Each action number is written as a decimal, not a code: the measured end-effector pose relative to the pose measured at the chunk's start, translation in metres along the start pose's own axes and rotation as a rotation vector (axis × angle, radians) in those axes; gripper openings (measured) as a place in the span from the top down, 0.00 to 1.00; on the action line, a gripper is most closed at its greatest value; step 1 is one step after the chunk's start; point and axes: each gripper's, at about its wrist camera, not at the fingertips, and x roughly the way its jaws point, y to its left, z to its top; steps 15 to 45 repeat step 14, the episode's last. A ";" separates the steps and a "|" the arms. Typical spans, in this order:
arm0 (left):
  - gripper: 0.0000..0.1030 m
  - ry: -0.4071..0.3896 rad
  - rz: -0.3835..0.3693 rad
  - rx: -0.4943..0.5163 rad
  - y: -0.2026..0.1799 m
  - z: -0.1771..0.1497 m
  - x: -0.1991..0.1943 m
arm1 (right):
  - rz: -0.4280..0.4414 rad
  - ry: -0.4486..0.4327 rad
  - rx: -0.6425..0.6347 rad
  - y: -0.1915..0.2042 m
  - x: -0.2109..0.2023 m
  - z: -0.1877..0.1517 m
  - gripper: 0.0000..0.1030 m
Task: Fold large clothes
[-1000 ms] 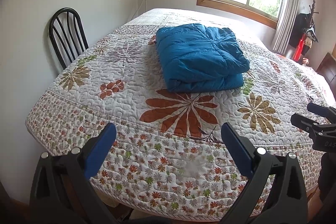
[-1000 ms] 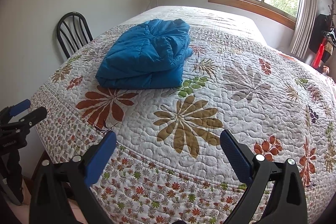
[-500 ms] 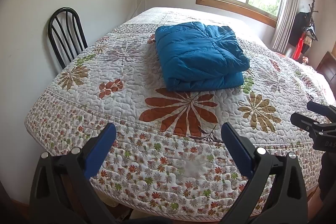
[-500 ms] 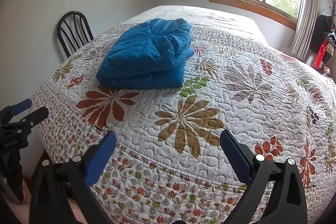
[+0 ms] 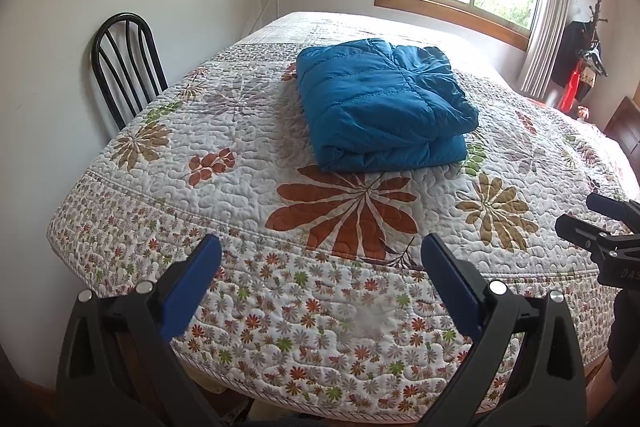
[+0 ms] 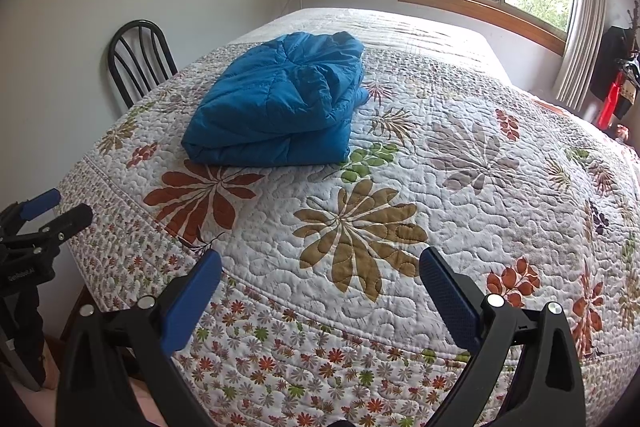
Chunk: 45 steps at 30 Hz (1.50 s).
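The jacket (image 5: pixel 384 107) is blue, quilted and puffy, with stitched channels across a slightly glossy shell. It lies folded into a thick, roughly rectangular bundle of stacked layers; the near edge shows a rounded fold, the far right part is creased and bunched. It rests on the quilt (image 5: pixel 248 187), on the bed's left half, just beyond a large rust-red flower print.

The quilt is white, stitched in meander loops, printed with rust, olive and green flowers; its near border carries small flowers.

The left gripper (image 5: pixel 320 267) is spread wide, empty, above the near bed edge, well apart from the jacket. The right gripper (image 6: pixel 320 283) is likewise wide apart and empty. Finger pads (image 6: pixel 448 295) are blue and textured on black frames.

A black bentwood chair (image 5: pixel 124 67) stands at the left wall.
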 end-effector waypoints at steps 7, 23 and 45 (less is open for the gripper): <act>0.04 0.002 -0.001 0.011 -0.002 0.001 0.002 | 0.002 0.007 0.001 -0.001 0.003 -0.001 0.04; 0.04 0.007 -0.005 0.005 -0.001 0.001 0.003 | 0.002 0.010 0.005 -0.003 0.004 0.000 0.04; 0.04 0.007 -0.005 0.005 -0.001 0.001 0.003 | 0.002 0.010 0.005 -0.003 0.004 0.000 0.04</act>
